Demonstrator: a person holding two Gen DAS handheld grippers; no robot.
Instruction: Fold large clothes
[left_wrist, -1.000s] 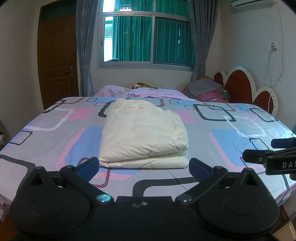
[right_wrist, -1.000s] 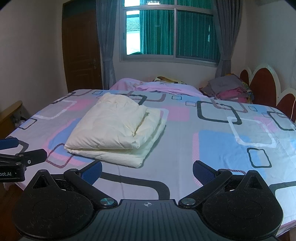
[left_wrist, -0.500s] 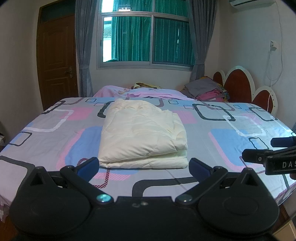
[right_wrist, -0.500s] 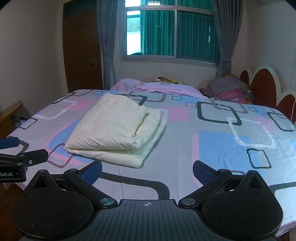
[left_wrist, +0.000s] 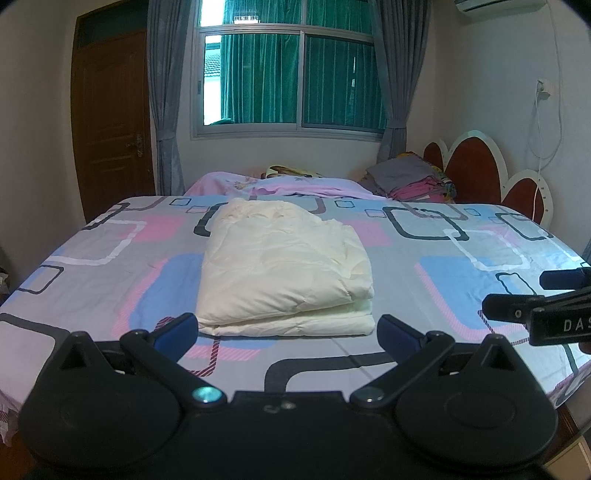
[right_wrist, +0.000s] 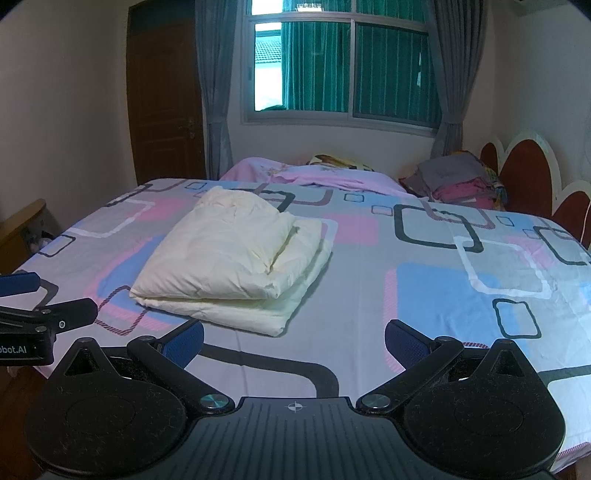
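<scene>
A cream garment (left_wrist: 284, 269) lies folded into a thick rectangle on the patterned bed sheet (left_wrist: 461, 273), near the front edge. In the right wrist view the same folded garment (right_wrist: 236, 258) sits left of centre. My left gripper (left_wrist: 286, 332) is open, held just in front of the garment's near edge with nothing between its fingers. My right gripper (right_wrist: 293, 341) is also open and empty, over bare sheet (right_wrist: 424, 295) to the right of the garment. Each gripper shows at the edge of the other's view: the right gripper (left_wrist: 539, 295), the left gripper (right_wrist: 40, 302).
A stack of folded clothes (left_wrist: 410, 181) rests by the red headboard (left_wrist: 476, 173) at the far right. A pink blanket (left_wrist: 280, 184) lies bunched along the far side under the window (left_wrist: 295, 81). A brown door (left_wrist: 110, 122) stands at the left.
Both views have drifted very slightly; the garment and both open grippers keep the same positions.
</scene>
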